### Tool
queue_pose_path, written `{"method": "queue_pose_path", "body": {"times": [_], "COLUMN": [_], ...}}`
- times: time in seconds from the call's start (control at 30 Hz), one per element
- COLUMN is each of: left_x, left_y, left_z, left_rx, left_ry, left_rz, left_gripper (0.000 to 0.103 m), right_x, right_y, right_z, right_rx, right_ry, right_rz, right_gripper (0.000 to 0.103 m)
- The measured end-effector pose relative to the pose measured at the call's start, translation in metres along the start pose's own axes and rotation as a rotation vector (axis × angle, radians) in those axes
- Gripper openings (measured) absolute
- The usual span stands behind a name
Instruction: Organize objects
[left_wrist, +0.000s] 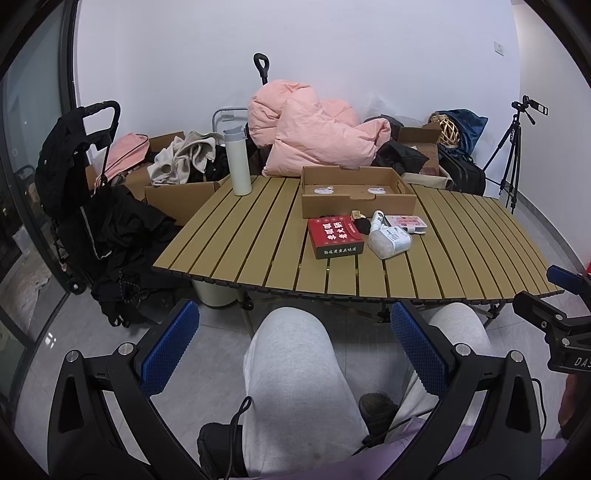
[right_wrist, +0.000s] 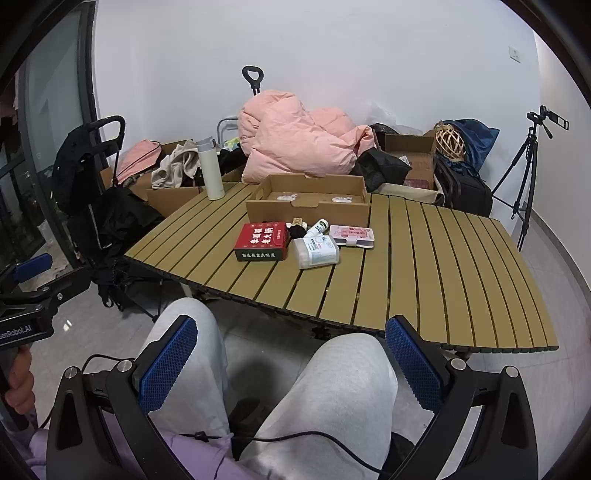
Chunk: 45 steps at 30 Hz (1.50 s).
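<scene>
A slatted tan table (left_wrist: 258, 236) (right_wrist: 443, 258) holds an open cardboard box (left_wrist: 356, 192) (right_wrist: 308, 201). In front of the box lie a red box (left_wrist: 334, 237) (right_wrist: 262, 242), a clear plastic box of swabs (left_wrist: 391, 242) (right_wrist: 316, 251), a small white bottle (left_wrist: 376, 218) (right_wrist: 318, 227), a pink case (left_wrist: 408, 223) (right_wrist: 352, 235) and a small black item (left_wrist: 362, 225) (right_wrist: 296, 231). My left gripper (left_wrist: 295, 349) and right gripper (right_wrist: 291, 365) are open and empty, held above the person's knees, short of the table's near edge.
A white flask (left_wrist: 237, 160) (right_wrist: 211, 168) stands at the table's far left. Behind the table lie a pink duvet (left_wrist: 314, 133), cardboard boxes with clothes (left_wrist: 177, 184) and bags. A black cart (left_wrist: 85, 192) stands left, a tripod (left_wrist: 513, 147) right.
</scene>
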<state>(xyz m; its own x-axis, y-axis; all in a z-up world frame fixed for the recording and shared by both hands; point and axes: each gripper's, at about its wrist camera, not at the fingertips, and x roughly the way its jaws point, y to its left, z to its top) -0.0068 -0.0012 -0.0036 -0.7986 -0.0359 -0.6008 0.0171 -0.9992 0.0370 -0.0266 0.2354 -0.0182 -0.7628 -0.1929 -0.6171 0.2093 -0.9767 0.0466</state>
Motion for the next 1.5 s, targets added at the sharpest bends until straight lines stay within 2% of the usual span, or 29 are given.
{"method": "queue_pose_path", "body": {"times": [0.43, 0.5, 0.57, 0.67, 0.77, 0.83, 0.9, 1.0, 1.07, 1.1, 1.13, 1.17, 1.23, 1.27, 1.3, 1.37, 1.43, 1.5], "left_x": [0.011, 0.018, 0.025, 0.035, 0.061, 0.075, 0.096, 0.126, 0.138, 0.142, 0.151, 0.162, 0.200, 0.215, 0.233, 0.265, 0.293, 0.317], "left_y": [-0.003, -0.002, 0.001, 0.002, -0.002, -0.001, -0.002, 0.000, 0.009, 0.011, 0.015, 0.017, 0.023, 0.024, 0.024, 0.021, 0.015, 0.012], "left_z": [-0.002, -0.002, -0.001, -0.002, 0.004, 0.007, 0.013, 0.035, 0.065, 0.075, 0.086, 0.091, 0.101, 0.102, 0.101, 0.097, 0.090, 0.085], "left_rx": [-0.008, -0.016, -0.038, -0.033, 0.031, 0.033, 0.042, 0.050, 0.018, 0.000, -0.018, -0.022, -0.057, -0.068, -0.075, -0.070, -0.051, -0.056], "left_ry": [0.024, 0.030, -0.004, -0.076, -0.028, -0.004, 0.042, 0.095, 0.074, 0.043, 0.000, -0.014, 0.042, 0.068, 0.094, 0.153, 0.204, 0.232], "left_rz": [-0.013, -0.019, -0.003, 0.032, 0.042, 0.030, 0.033, 0.027, 0.030, 0.036, 0.035, 0.028, 0.027, 0.001, -0.037, -0.064, -0.096, -0.150], "left_gripper": [0.103, 0.103, 0.103, 0.103, 0.103, 0.103, 0.103, 0.103, 0.103, 0.103, 0.103, 0.103, 0.103, 0.103, 0.103, 0.098, 0.090, 0.085], "right_x": [0.001, 0.008, 0.020, 0.044, 0.079, 0.108, 0.122, 0.134, 0.131, 0.132, 0.138, 0.158, 0.211, 0.234, 0.251, 0.282, 0.304, 0.334], "right_y": [-0.004, -0.007, -0.007, 0.000, 0.005, 0.009, 0.009, 0.005, 0.000, -0.003, -0.006, -0.007, -0.011, -0.017, -0.020, -0.011, 0.006, 0.018], "right_z": [0.000, 0.000, -0.001, -0.007, -0.015, -0.022, -0.022, 0.005, 0.046, 0.066, 0.076, 0.089, 0.107, 0.112, 0.115, 0.121, 0.124, 0.124], "right_rx": [0.006, 0.027, 0.020, -0.051, -0.107, -0.115, -0.121, -0.121, -0.109, -0.109, -0.104, -0.097, -0.037, 0.027, 0.066, 0.023, -0.067, -0.109], "right_ry": [-0.022, -0.033, 0.002, 0.035, 0.117, 0.196, 0.206, 0.162, 0.038, -0.038, -0.068, -0.026, 0.201, 0.258, 0.276, 0.289, 0.272, 0.307], "right_rz": [0.013, 0.042, 0.094, 0.064, 0.076, 0.100, 0.119, 0.121, 0.143, 0.186, 0.213, 0.240, 0.256, 0.247, 0.238, 0.225, 0.186, 0.172], "right_gripper": [0.103, 0.103, 0.103, 0.103, 0.103, 0.103, 0.101, 0.090, 0.092, 0.095, 0.101, 0.103, 0.103, 0.103, 0.103, 0.094, 0.067, 0.062]}}
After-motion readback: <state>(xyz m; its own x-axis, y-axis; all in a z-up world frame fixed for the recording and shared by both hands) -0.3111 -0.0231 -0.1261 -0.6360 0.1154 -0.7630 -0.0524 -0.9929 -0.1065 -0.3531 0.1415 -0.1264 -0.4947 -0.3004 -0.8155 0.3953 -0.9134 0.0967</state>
